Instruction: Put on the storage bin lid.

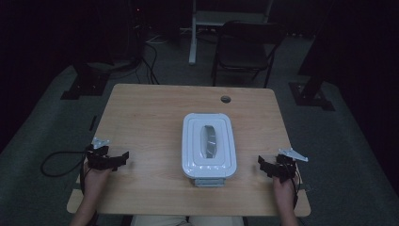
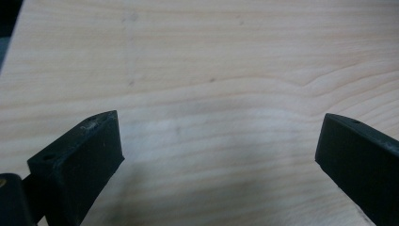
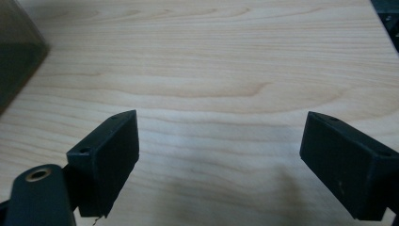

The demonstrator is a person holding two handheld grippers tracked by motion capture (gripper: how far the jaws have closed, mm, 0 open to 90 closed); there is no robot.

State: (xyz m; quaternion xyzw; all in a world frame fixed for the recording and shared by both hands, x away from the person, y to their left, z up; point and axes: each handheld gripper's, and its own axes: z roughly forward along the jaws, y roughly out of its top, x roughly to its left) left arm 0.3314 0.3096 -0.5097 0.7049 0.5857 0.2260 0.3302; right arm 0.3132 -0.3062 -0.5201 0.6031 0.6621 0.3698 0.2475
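A white lidded container (image 1: 209, 145) sat at the middle of the tabletop (image 1: 141, 113). The left gripper (image 1: 123, 157) and right gripper (image 1: 261, 163) rested well apart on either side of it, jaws released and holding nothing.

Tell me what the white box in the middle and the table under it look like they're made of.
White lidded box: probably plastic, smooth and slightly glossy, with moulded rounded corners, a raised rim and a clear oval window in the lid.

Table: light wood or a wood-look laminate, matte. The grain lines and a few dark specks show close up in both gripper views; whether it is solid wood cannot be told.
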